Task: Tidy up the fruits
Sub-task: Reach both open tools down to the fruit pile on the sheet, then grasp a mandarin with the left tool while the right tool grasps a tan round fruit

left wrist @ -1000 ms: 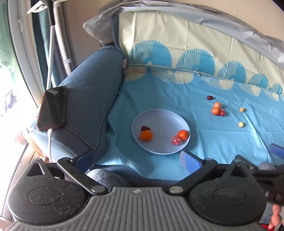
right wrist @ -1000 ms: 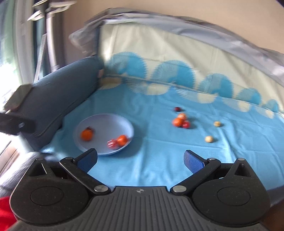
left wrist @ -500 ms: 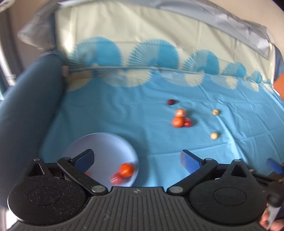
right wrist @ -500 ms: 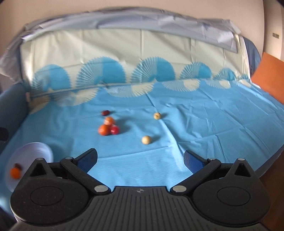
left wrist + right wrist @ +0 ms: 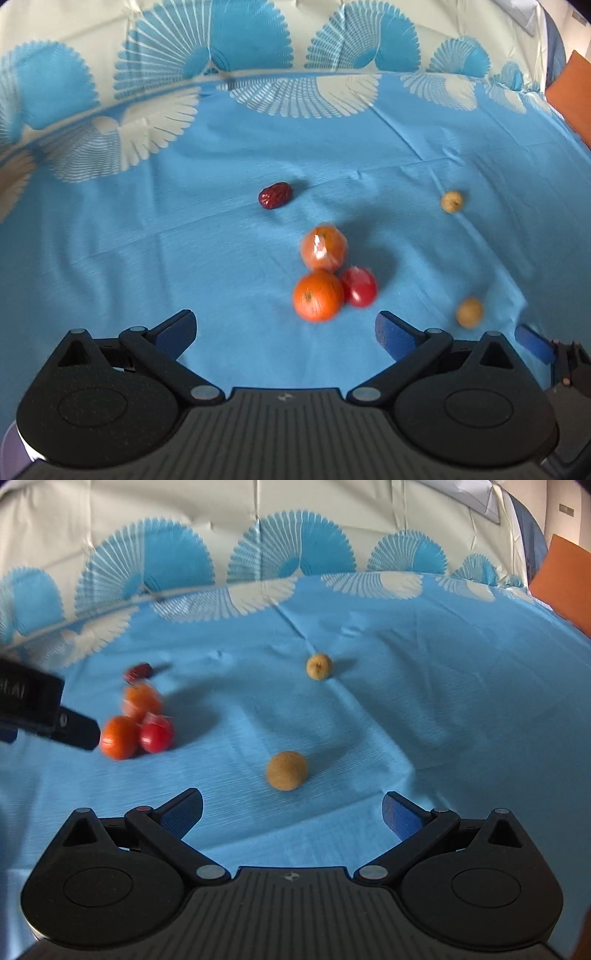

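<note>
Six fruits loose on the cloth, both grippers empty

Leftmost on the blue cloth (image 5: 184, 229) lies a dark red date (image 5: 275, 195). Next sit three touching fruits: a wrapped orange (image 5: 324, 248), a bare orange (image 5: 318, 295) and a blurred red one (image 5: 359, 287), perhaps a tomato. Two tan fruits (image 5: 287, 770) (image 5: 319, 667) lie well apart, rightward. The left gripper (image 5: 284, 332) faces the cluster, jaws spread wide; the right gripper (image 5: 291, 812), equally released, lines up on the nearer tan fruit.

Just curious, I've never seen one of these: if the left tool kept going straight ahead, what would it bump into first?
Probably the bare orange, lying just ahead between the open fingers of the left tool; the red fruit touches it. Depth is hard to judge.
</note>
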{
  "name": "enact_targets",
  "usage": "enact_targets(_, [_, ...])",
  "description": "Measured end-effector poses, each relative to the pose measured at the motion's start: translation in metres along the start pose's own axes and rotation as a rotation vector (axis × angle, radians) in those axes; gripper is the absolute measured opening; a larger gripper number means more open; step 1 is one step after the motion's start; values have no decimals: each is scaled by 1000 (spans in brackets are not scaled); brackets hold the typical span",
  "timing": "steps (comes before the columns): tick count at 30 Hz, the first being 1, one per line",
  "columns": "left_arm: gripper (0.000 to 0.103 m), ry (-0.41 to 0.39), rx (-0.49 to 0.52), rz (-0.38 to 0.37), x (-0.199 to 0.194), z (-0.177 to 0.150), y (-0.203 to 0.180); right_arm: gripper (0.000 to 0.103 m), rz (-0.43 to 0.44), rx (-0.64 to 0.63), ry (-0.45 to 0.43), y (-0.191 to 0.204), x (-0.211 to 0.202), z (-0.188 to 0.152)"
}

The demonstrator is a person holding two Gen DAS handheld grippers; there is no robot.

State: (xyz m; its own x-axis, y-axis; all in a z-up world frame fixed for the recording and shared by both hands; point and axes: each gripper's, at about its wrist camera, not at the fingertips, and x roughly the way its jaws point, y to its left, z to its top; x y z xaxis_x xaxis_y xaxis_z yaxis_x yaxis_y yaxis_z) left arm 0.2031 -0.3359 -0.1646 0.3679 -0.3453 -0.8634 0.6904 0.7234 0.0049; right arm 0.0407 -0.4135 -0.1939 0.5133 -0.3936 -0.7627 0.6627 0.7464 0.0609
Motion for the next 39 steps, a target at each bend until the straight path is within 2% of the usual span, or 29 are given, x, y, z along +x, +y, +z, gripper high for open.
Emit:
enact_targets(2, [103,5,12,-6,16,5,2,102,-6,2,8,1,16,1])
enact_targets(5, [103,18,34,-14,34,9,2,102,-23,-47,-40,8,22,1])
enact_targets(9, [102,4,38,-52,35,10,4,102,-19,-42,-61,7,23,2])
enact_targets(10, [95,-4,36,-66,34,10,5,102,-19,-42,-63,7,23,2])
enact_targets(11, [80,4,32,-95,32,9,6,102,-18,-41,-62,7,23,3])
enact_targets(12, [69,26,18,-146,31,9,8,98,-14,-37,-62,6,22,3])
enact_targets(13, [40,51,-1,-195,30,9,10,95,-9,-33,-68,6,21,2])
enact_targets(15, [39,59,1,-194,28,7,9,65,4,-45,-96,7,17,2])
enact_targets(16, [38,47,21,-176,26,5,7,58,11,-55,-105,8,15,2])
enact_targets(17, [38,40,39,-161,25,3,5,40,14,-63,-112,8,15,2])
enact_targets(18, [38,36,44,-149,23,2,5,28,12,-69,-120,9,14,2])
enact_targets(23, [38,-7,3,-90,-14,-6,17,28,3,-65,-179,6,3,6])
enact_targets(29, [38,-65,-70,-46,-110,-38,32,28,18,-77,-210,2,-34,10])
enact_targets(33, [38,-65,-114,-25,-170,-75,40,28,110,-92,-205,2,-90,8])
enact_targets(39, [38,-52,-193,26,-245,-138,56,28,293,-175,-178,6,-194,-14])
